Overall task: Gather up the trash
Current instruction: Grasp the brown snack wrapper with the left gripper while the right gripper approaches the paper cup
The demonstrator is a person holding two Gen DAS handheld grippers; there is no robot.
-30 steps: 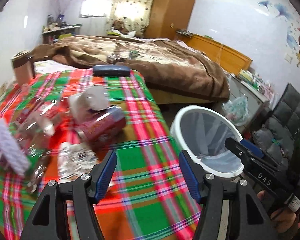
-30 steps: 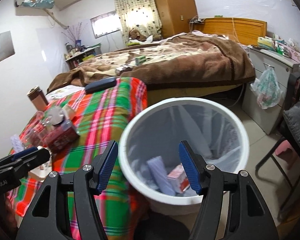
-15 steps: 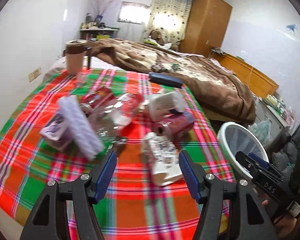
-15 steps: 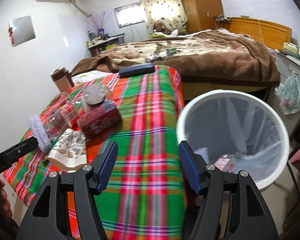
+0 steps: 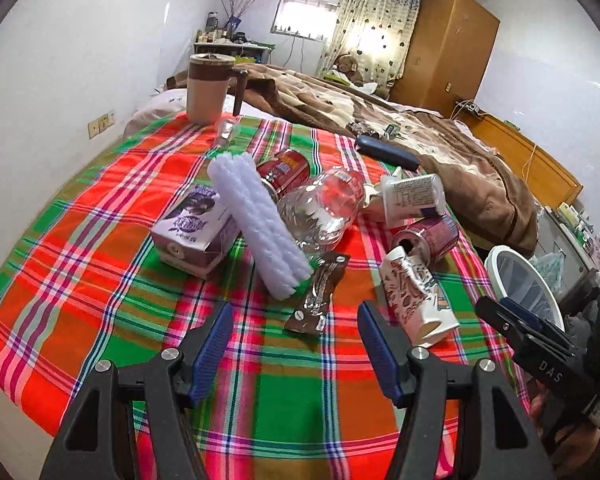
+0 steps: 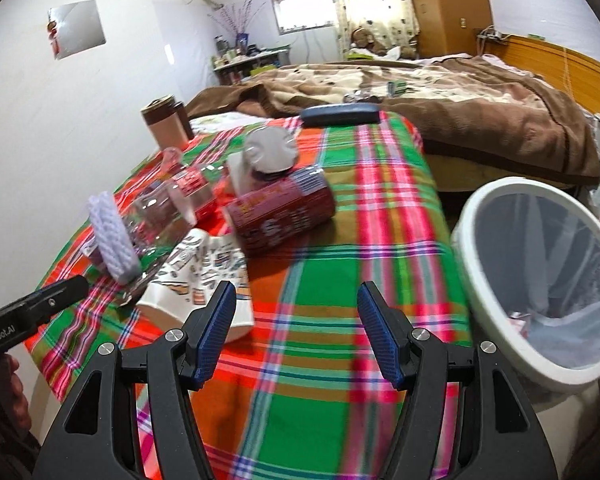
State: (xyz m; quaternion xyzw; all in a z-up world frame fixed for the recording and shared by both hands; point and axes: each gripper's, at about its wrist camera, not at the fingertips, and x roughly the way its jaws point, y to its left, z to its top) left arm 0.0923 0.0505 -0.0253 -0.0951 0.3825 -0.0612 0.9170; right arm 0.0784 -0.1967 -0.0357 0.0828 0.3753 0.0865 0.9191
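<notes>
Trash lies in a heap on the plaid tablecloth (image 5: 100, 280): a purple carton (image 5: 196, 226), a white foam roll (image 5: 260, 224), a clear plastic bottle (image 5: 320, 210), two red cans (image 5: 430, 236), a brown wrapper (image 5: 320, 294), a crushed patterned paper cup (image 5: 416, 296) and a white tub (image 5: 414, 198). My left gripper (image 5: 294, 340) is open and empty, hovering just short of the wrapper. My right gripper (image 6: 296, 322) is open and empty over bare cloth, with the paper cup (image 6: 204, 280) and a red can (image 6: 280, 212) to its left. The white bin (image 6: 540, 280) stands right of the table.
A brown lidded mug (image 5: 210, 88) and a small glass (image 5: 226, 130) stand at the table's far left. A dark blue case (image 5: 386, 152) lies at the far edge. A bed with a brown blanket (image 6: 440, 96) is beyond. A wall runs along the left.
Both grippers have swung left, away from the bin and toward the trash heap. The bin slid from the right view's centre to its right edge. Both stayed open.
</notes>
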